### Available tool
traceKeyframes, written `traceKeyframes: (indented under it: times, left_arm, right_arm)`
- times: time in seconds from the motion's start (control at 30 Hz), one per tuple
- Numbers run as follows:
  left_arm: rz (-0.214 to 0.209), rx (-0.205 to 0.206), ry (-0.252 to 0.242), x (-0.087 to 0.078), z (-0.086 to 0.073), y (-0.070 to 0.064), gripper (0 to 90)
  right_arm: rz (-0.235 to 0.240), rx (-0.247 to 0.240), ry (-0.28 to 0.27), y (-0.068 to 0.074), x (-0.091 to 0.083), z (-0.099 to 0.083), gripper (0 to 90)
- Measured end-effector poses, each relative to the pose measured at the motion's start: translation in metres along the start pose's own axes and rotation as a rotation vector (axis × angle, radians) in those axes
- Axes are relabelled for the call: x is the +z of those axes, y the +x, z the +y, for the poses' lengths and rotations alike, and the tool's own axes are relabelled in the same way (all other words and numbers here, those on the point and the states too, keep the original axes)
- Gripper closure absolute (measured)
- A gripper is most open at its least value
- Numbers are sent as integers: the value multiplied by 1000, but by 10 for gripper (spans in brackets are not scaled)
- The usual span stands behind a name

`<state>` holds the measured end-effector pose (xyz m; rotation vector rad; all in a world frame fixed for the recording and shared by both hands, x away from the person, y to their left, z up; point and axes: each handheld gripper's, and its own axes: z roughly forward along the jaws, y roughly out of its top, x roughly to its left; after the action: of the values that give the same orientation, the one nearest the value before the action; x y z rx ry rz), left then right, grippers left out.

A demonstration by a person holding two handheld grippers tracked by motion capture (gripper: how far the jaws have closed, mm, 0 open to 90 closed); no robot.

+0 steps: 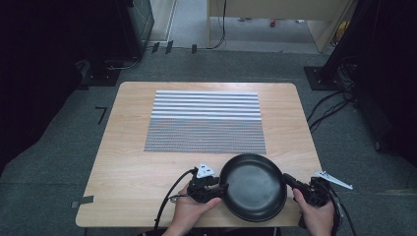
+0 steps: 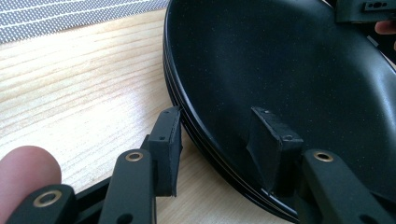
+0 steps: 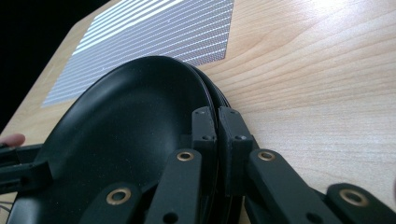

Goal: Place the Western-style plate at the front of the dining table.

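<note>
Black plates (image 1: pixel 253 187), stacked at the table's (image 1: pixel 128 167) six o'clock edge, sit between your grippers: right gripper (image 3: pixel 217 140) clamped on the three o'clock rim, left gripper (image 2: pixel 219 149) gaping astride the nine o'clock rim, so close it squarely before lifting level.

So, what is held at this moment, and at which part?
The right gripper is shut on the rim of the stacked black plates. The left gripper straddles the opposite rim, jaws open.

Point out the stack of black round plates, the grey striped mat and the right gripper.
Stack of black round plates (image 1: pixel 253 187), high view, top plate's hollow.
Grey striped mat (image 1: pixel 205 123), high view, its middle.
Right gripper (image 3: pixel 217 126), right gripper view, between the jaw tips.
</note>
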<state>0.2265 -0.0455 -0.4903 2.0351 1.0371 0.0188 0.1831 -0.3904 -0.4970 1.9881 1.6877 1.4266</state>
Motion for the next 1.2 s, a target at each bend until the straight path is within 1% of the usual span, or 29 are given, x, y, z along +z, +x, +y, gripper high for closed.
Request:
traceKeyframes:
  times: [0.13, 0.23, 0.27, 0.33, 0.43, 0.63, 0.83, 1.2]
  left_arm:
    - [2, -5, 1, 0, 0, 0, 550]
    - [5, -8, -6, 0, 1, -1, 554]
    - [5, -8, -14, -1, 1, -1, 561]
    - [3, -13, -15, -2, 2, -1, 566]
    - [-4, -12, -14, -2, 1, 0, 565]
    - [-5, -18, -10, -2, 1, 0, 567]
    - [-5, -29, -11, -5, 2, 1, 584]
    - [-11, -42, -17, -11, 1, 3, 594]
  right_arm:
    - [-6, 2, -6, 1, 1, 0, 864]
    - [3, 17, -10, 1, 2, -1, 865]
    - [8, 23, -6, 1, 3, -1, 864]
    - [22, 26, 11, 2, 5, -2, 859]
    - [13, 31, 8, 4, 6, -3, 858]
    - [7, 25, 4, 5, 6, -4, 857]
    - [17, 28, 8, 5, 6, -5, 857]
    - [20, 13, 23, 8, 8, -6, 854]
